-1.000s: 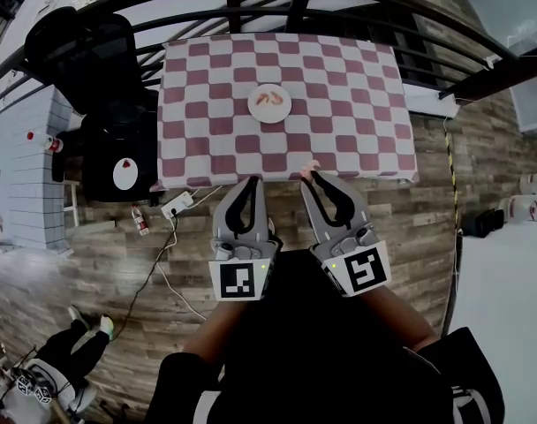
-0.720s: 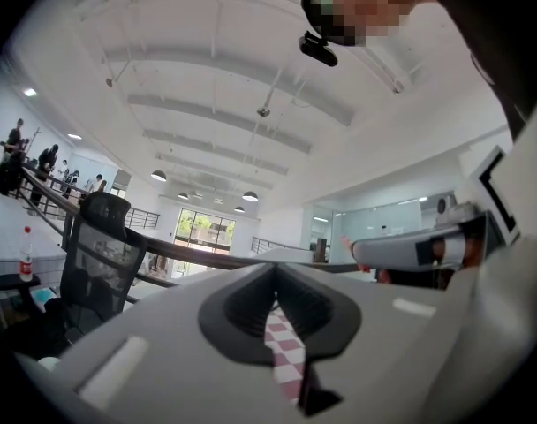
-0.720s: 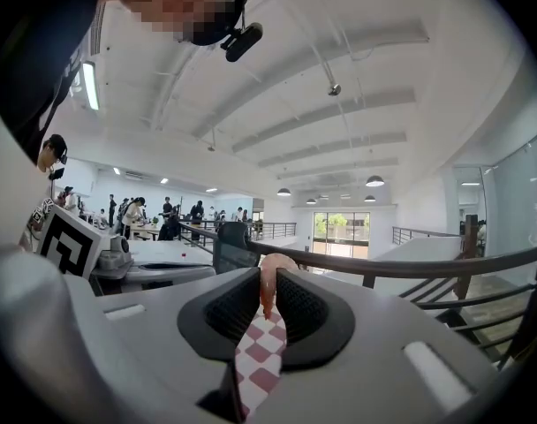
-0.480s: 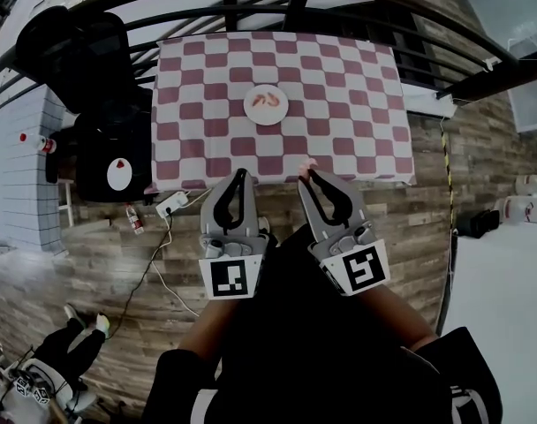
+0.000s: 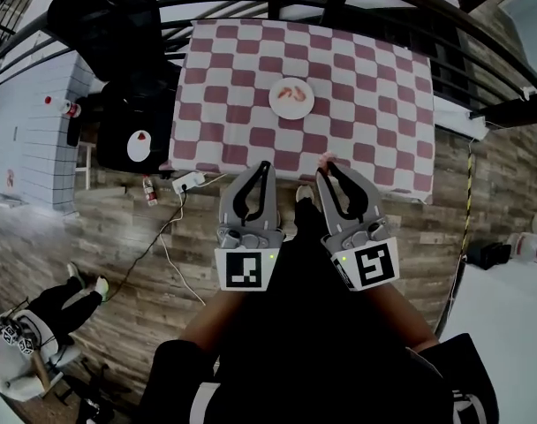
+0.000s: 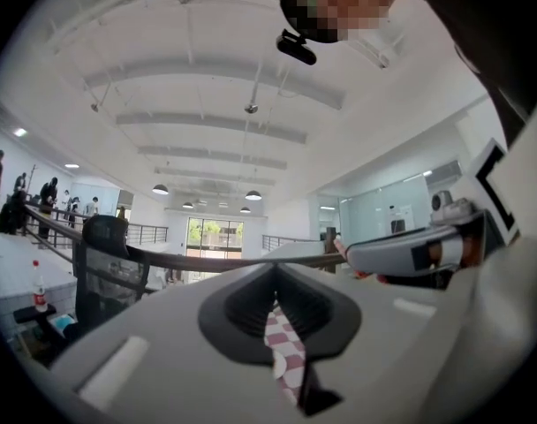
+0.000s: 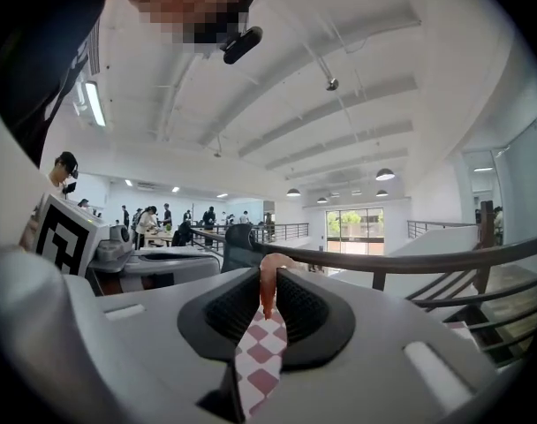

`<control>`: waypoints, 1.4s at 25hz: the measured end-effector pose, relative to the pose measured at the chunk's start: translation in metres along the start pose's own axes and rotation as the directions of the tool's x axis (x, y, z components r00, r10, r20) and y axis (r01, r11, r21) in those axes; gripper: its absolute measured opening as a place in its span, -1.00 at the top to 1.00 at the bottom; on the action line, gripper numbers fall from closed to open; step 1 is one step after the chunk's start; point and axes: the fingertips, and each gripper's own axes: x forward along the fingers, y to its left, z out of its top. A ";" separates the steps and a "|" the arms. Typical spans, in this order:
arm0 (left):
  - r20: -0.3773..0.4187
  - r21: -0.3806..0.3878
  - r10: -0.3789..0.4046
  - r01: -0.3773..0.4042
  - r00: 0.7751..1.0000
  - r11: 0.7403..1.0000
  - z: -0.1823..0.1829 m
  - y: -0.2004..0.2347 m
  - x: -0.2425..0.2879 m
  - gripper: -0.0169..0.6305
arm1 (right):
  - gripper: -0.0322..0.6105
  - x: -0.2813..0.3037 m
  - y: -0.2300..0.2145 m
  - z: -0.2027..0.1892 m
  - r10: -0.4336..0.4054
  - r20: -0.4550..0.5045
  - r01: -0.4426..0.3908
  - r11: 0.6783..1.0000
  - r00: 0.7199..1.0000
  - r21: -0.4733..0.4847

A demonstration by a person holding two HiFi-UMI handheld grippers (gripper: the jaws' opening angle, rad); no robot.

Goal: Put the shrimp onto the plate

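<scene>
Our right gripper [image 5: 327, 166] pinches a pink shrimp [image 7: 267, 283] between its jaw tips, at the near edge of the checkered table [image 5: 374, 87]. Just beside it, our left gripper [image 5: 264, 168] has its jaws pressed together on nothing. The white plate [image 5: 305, 110] sits mid-table, well apart from both, with more shrimp [image 5: 291, 91] on it.

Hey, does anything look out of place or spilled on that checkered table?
Nothing stands out. The plate sits on the checkered cloth with shrimp on it, none spilled. One more shrimp is pinched in the right tongs, short of the cloth.
</scene>
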 end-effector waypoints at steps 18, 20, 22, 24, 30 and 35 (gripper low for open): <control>-0.009 0.012 0.210 -0.210 0.978 0.978 -0.005 -0.012 0.074 0.92 | 0.72 0.070 -0.071 -0.024 0.250 -0.062 -0.254 0.965 0.966 -0.066; -0.001 0.025 0.228 -0.228 0.974 0.973 -0.005 -0.011 0.079 0.92 | 0.72 0.079 -0.073 -0.030 0.272 -0.072 -0.276 0.959 0.960 -0.063; -0.002 0.010 0.250 -0.250 0.968 0.968 -0.005 -0.007 0.083 0.92 | 0.72 0.089 -0.074 -0.036 0.293 -0.082 -0.298 0.952 0.953 -0.066; 0.004 -0.016 0.278 -0.278 0.961 0.961 -0.005 -0.002 0.086 0.92 | 0.72 0.098 -0.076 -0.039 0.310 -0.091 -0.317 0.946 0.946 -0.071; 0.014 -0.039 0.352 -0.352 0.936 0.935 -0.005 0.014 0.082 0.92 | 0.72 0.118 -0.075 -0.063 0.367 -0.169 -0.383 0.921 0.915 -0.069; 0.028 -0.023 0.381 -0.381 0.924 0.924 0.000 0.023 0.084 0.92 | 0.72 0.135 -0.070 -0.083 0.401 -0.234 -0.425 0.904 0.885 -0.057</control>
